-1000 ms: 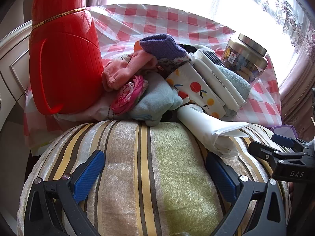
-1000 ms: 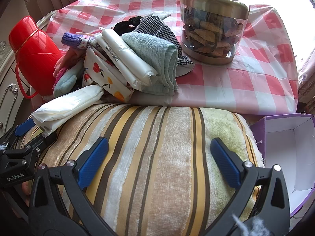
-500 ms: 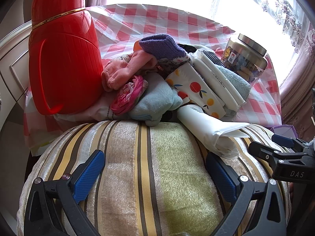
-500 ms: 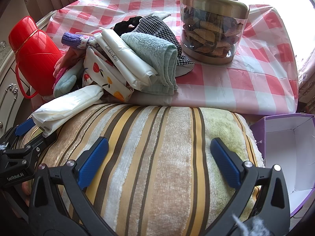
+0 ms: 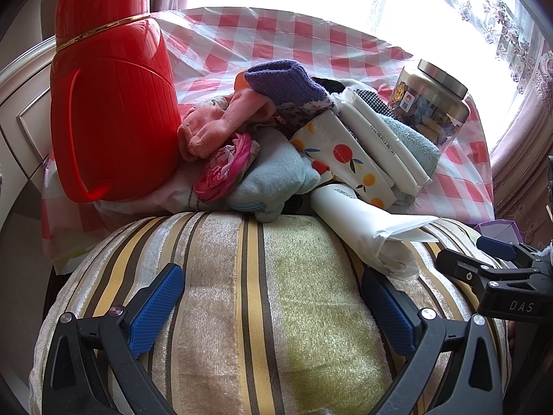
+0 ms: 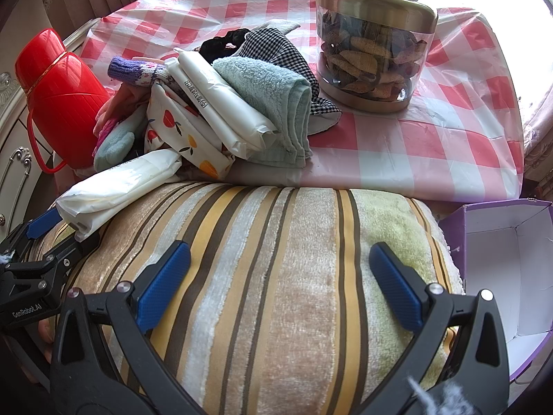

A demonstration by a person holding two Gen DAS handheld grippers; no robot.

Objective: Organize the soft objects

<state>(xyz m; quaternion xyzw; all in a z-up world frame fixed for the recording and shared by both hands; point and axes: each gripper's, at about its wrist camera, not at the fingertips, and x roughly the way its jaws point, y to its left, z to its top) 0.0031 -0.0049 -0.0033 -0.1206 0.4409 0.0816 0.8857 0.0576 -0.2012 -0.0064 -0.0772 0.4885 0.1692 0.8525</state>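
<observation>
Striped cushion (image 5: pixel 262 297) lies long axis side to side before me; left gripper (image 5: pixel 273 297) and right gripper (image 6: pixel 280 280) jaws spread wide, straddling it.

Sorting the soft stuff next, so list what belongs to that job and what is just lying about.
Belongs: striped cushion, light blue towel, purple sock, pink glove, fruit-print cloth, white soft packs.

Lying about: red thermos, snack jar, purple box.

Both the left gripper (image 5: pixel 273 306) and right gripper (image 6: pixel 280 283) are spread wide, fingers side by side.
</observation>
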